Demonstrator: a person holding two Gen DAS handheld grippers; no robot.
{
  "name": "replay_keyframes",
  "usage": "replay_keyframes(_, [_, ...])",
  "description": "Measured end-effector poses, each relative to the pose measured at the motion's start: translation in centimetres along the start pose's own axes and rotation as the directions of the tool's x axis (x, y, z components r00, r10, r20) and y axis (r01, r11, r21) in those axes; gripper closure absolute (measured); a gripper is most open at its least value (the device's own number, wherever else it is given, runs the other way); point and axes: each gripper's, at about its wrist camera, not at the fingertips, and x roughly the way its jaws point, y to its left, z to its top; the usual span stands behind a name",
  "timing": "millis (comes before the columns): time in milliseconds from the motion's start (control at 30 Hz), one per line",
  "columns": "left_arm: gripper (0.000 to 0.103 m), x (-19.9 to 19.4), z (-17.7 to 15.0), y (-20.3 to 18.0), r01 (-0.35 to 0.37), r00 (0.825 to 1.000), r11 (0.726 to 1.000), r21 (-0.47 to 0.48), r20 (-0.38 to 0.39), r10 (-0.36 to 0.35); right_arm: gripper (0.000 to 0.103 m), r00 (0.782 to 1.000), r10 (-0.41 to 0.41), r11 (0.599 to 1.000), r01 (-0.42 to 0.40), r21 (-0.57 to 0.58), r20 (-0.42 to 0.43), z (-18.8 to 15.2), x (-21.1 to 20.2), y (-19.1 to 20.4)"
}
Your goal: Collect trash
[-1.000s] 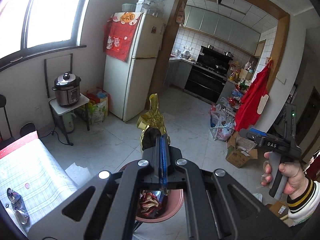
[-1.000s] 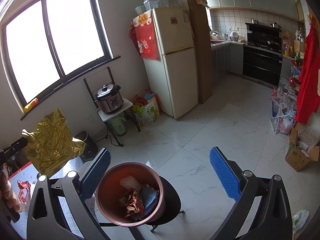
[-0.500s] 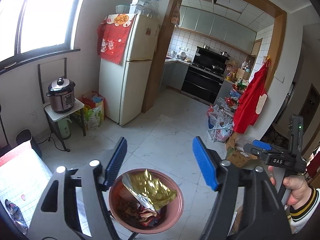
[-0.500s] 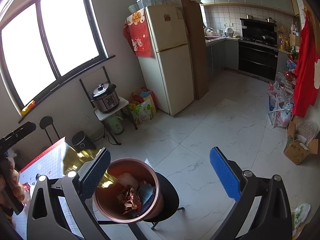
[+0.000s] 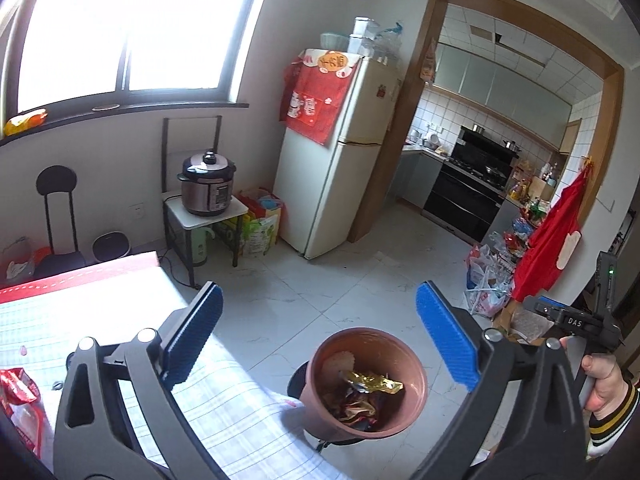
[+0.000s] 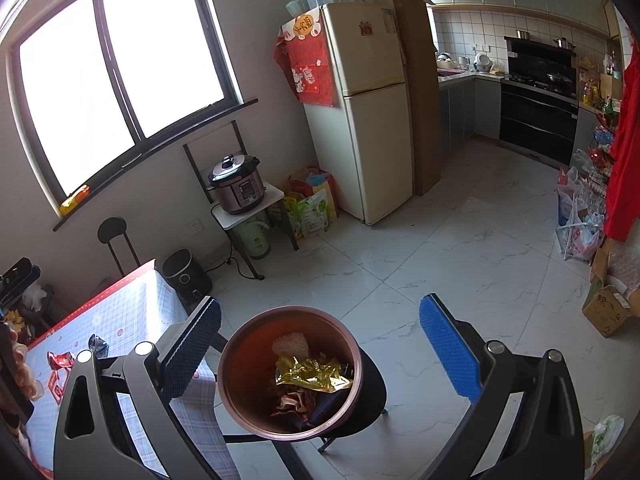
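Note:
A brown bin stands on a black stool beside the checked table. A crumpled gold wrapper lies on top of the trash inside it. My left gripper hangs above the table edge, left of the bin; its jaws are opening wide and nothing is between them. My right gripper is open and empty, above and just short of the bin. It also shows in a hand at the right edge of the left wrist view. Red wrappers lie on the table.
A fridge stands against the far wall, with a pressure cooker on a small stand and bags beside it. Bags and a cardboard box sit on the floor at the right. A black stool is under the window.
My left gripper opened and let go of the gold wrapper, which dropped into the bin. It then swung left, over the table edge. The right gripper shifted a little.

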Motion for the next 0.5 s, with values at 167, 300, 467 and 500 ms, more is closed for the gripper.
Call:
replay_keyframes(167, [0.006,-4.5,-0.7,4.8,-0.084,0.996,0.995,-0.052,0.016,0.085,0.006,1.0,0.026,0.999,-0.026,-0.038,-0.009,-0.2,0.2,3.1])
replay_keyframes(300, [0.006,-8.3,-1.9,8.3,-0.162,0.986,0.982,-0.093,0.022,0.165,0.006,0.999,0.047,0.996,-0.048,-0.069,-0.02,-0.5,0.1,5.5])
replay_keyframes(467, [0.006,-12.9,-4.4,13.0,-0.266,0.963,0.952,-0.151,-0.001,0.269,0.006,0.997,0.061,0.991,-0.065,-0.115,-0.041,-1.0,0.4,8.7])
replay_keyframes(500, [0.006,-13.9,-5.0,14.0,-0.287,0.957,0.944,-0.165,-0.007,0.29,0.006,0.997,0.062,0.99,-0.067,-0.124,-0.046,-1.2,0.5,9.3])
